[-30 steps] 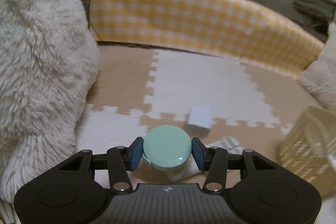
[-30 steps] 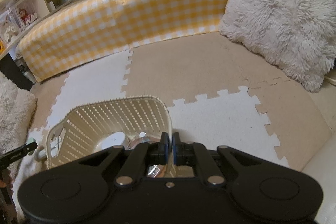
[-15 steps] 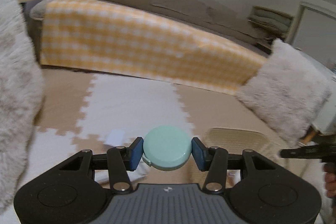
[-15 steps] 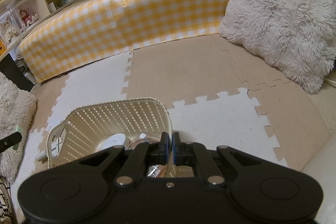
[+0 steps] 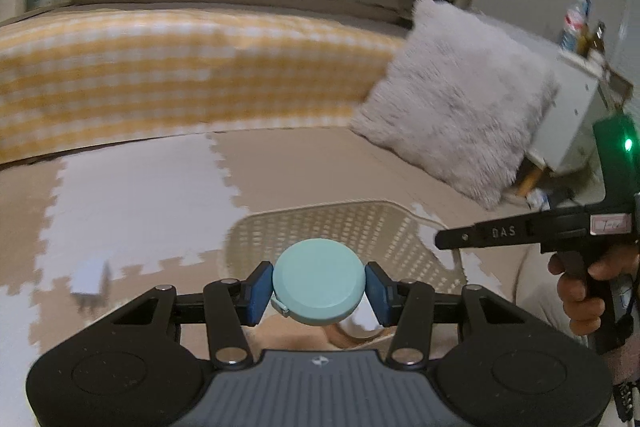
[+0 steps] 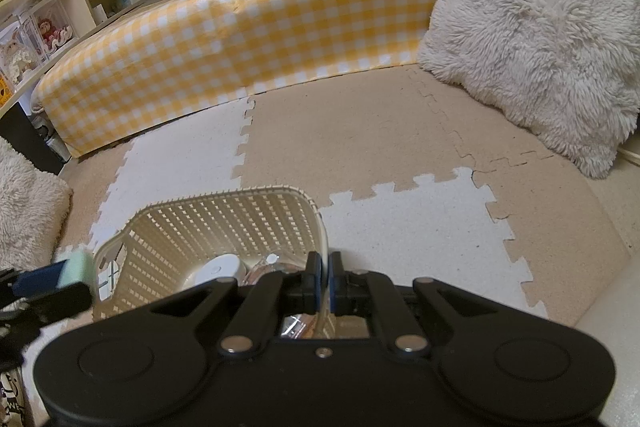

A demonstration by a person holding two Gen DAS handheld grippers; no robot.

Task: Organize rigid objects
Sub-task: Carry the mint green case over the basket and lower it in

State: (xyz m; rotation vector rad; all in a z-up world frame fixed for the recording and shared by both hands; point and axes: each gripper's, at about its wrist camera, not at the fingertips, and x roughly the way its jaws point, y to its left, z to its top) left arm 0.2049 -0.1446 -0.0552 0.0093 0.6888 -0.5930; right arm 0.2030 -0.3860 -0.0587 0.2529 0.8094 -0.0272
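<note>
L gripper [image 5: 319, 283] is clamped on a round mint-green case [image 5: 319, 281], held w/ its flat face up, above the near rim of the cream lattice basket [image 5: 320, 223]. R gripper [image 6: 325, 277] pinches the basket's right wall, pads nearly closed on the thin rim. Small white box [image 5: 89, 277] sits on the foam mat [image 5: 132, 199], left of basket.
</note>
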